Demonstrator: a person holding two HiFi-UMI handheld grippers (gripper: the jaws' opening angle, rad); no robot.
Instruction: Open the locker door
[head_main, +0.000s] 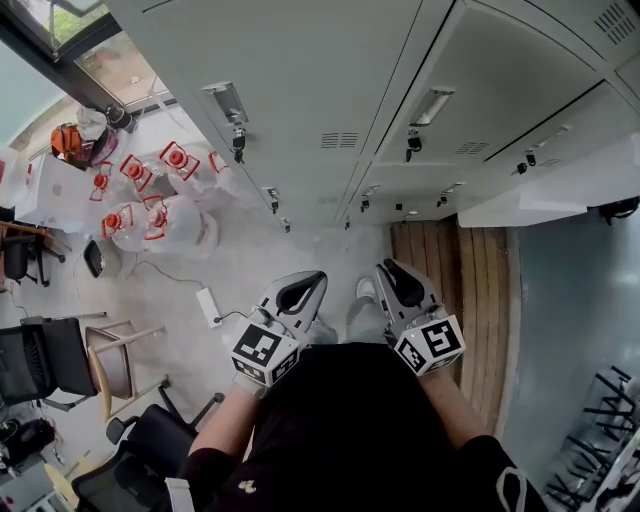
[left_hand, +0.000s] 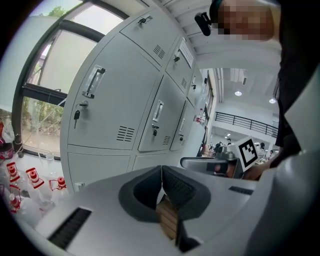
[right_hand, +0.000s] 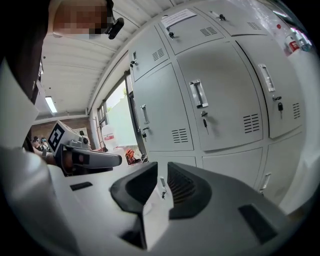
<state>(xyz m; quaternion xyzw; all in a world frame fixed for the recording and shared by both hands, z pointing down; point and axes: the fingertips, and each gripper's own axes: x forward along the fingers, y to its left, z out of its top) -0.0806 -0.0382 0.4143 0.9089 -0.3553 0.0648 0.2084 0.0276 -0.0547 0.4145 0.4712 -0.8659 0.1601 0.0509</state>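
Observation:
A wall of grey lockers (head_main: 320, 90) fills the top of the head view, each door with a metal handle (head_main: 228, 100) and a key below it. Both grippers are held close to the person's body, well short of the doors. My left gripper (head_main: 312, 283) is shut with nothing between its pads. My right gripper (head_main: 388, 272) is beside it, also shut and empty. The left gripper view looks over its closed gripper (left_hand: 161, 170) at a locker door (left_hand: 107, 100) with its handle (left_hand: 94, 82). The right gripper view looks past its gripper (right_hand: 162, 170) at another door handle (right_hand: 198, 94).
Large water bottles (head_main: 150, 200) with red caps stand on the floor by the window at the left. A power strip (head_main: 210, 305) lies near them. Office chairs (head_main: 60, 360) sit at the lower left. A wooden slatted bench (head_main: 465, 270) runs along the lockers on the right.

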